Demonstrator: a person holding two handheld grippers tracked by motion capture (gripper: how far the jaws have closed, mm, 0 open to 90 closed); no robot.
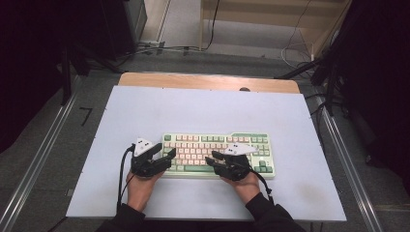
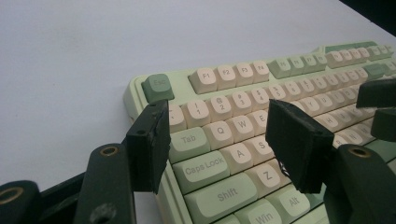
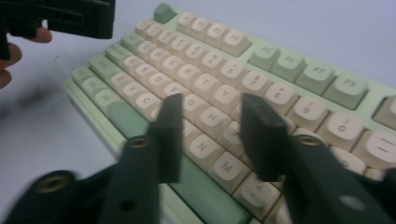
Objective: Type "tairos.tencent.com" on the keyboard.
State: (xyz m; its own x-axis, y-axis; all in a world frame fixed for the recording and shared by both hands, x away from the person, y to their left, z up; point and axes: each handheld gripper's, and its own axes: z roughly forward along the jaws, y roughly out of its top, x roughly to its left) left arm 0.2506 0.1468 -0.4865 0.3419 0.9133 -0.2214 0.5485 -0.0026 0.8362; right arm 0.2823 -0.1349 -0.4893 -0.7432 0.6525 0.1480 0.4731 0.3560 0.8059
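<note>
Near the front middle of the table (image 1: pixel 145 104), square to the person: where the keyboard (image 1: pixel 217 145) lies, on the pale sheet that covers the tabletop.
Keyboard: pale green case, cream letter keys, darker green keys at the edges and along the bottom row; flat on the table, long side across.
Left gripper (image 1: pixel 167 155): over the keyboard's left end, jaws pointing inward toward the keys. The left gripper view looks along it (image 2: pixel 215 140); the jaws stand well apart with nothing between them, and the keys from Tab and Caps Lock to Q, W, A and Z show through the gap. I cannot tell whether the tips touch the keys.
Right gripper (image 1: pixel 212 158): over the lower middle of the keyboard, just left of its right half. In the right gripper view (image 3: pixel 210 135) the jaws stand partly apart above the letter keys around H, N and M, gripping nothing; that picture is blurred.
Hands: left hand (image 1: pixel 140 186) and right hand (image 1: pixel 247 186) come in from the near edge, dark sleeves behind them.
Cables: one trails back from each gripper toward the person.
Beyond the table: grey floor, wires, a wooden frame.
</note>
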